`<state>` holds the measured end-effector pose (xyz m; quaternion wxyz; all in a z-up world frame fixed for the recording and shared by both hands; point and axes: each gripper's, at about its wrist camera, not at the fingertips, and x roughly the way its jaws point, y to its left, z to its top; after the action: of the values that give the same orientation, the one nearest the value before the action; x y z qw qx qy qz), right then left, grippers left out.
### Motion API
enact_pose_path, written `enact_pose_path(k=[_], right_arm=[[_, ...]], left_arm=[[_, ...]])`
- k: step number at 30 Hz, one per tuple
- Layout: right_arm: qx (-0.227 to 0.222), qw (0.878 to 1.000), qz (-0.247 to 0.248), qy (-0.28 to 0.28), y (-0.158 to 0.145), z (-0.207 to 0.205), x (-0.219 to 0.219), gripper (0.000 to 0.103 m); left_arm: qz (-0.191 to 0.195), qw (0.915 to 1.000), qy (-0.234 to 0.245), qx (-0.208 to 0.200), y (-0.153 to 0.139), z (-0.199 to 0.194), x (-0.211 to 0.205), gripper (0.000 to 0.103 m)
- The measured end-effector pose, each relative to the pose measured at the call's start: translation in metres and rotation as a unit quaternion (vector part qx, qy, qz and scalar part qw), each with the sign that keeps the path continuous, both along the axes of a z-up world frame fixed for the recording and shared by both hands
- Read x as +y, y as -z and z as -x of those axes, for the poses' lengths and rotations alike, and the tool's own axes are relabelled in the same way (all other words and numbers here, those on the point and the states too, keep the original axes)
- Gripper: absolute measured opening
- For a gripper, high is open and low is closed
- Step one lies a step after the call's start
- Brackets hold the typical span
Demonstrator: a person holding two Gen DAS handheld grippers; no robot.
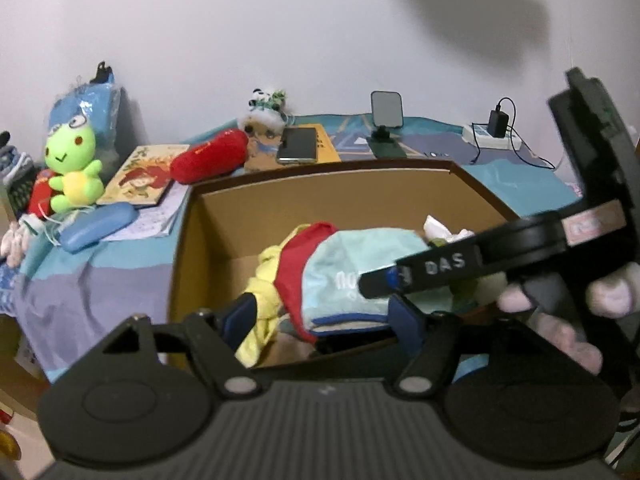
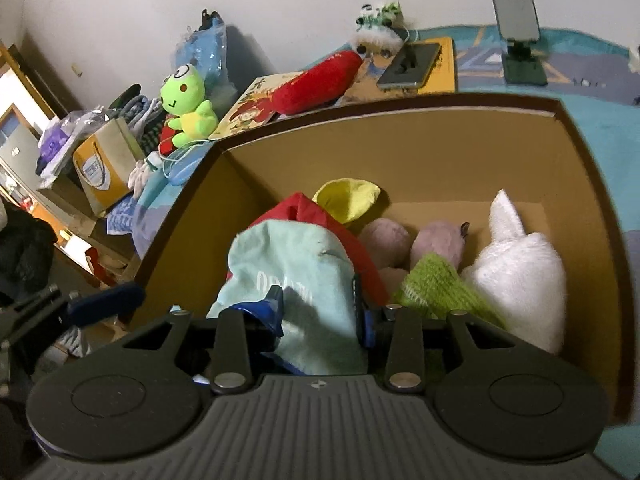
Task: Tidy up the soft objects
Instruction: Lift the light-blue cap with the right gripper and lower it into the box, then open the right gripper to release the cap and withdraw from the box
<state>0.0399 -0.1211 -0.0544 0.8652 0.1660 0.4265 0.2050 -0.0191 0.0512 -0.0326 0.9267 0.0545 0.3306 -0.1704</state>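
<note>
A brown cardboard box [image 1: 400, 188] [image 2: 440, 152] stands on the bed. It holds a bundle of light blue, red and yellow cloth [image 1: 340, 276] [image 2: 292, 276], a white plush [image 2: 516, 276], a green knit piece [image 2: 436, 292] and pink plush [image 2: 436, 240]. My right gripper [image 2: 320, 308] is shut on the light blue cloth over the box. My left gripper [image 1: 324, 312] is open, its fingers on either side of the bundle's near edge. A green frog plush [image 1: 72, 168] [image 2: 188, 108] and a red plush [image 1: 210, 154] [image 2: 316, 80] lie outside the box.
On the bedspread lie a picture book [image 1: 140, 176], a blue case [image 1: 96, 226], a phone [image 1: 298, 144] on a yellow book, a phone stand [image 1: 386, 120], a power strip [image 1: 492, 136] and a small panda plush [image 1: 266, 110]. A bag [image 2: 104, 164] and shelves stand at left.
</note>
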Motion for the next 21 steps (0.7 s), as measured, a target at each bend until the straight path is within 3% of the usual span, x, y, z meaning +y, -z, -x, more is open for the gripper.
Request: enact_pose_path(k=[6, 15, 17, 18, 21], right_arm=[[-0.021, 1.0, 0.019, -0.002, -0.017, 0.022, -0.003, 0.023], [-0.003, 0.999, -0.007, 0.041, -0.031, 0.043, -0.021, 0.027], [-0.001, 0.999, -0.009, 0.051, -0.034, 0.047, -0.025, 0.027], [-0.001, 0.998, -0.006, 0.056, -0.035, 0.048, -0.026, 0.028], [-0.006, 0.998, -0.006, 0.059, -0.039, 0.053, -0.028, 0.028]], left_arm=[[0.008, 0.9999, -0.003, -0.008, -0.013, 0.014, 0.006, 0.075], [0.023, 0.9997, 0.005, 0.008, -0.018, 0.027, 0.005, 0.077], [0.025, 0.9997, 0.005, 0.004, -0.021, 0.031, 0.003, 0.083], [0.026, 0.9996, 0.005, 0.002, -0.022, 0.032, 0.003, 0.098], [0.034, 0.9993, 0.011, -0.009, -0.028, 0.037, 0.002, 0.097]])
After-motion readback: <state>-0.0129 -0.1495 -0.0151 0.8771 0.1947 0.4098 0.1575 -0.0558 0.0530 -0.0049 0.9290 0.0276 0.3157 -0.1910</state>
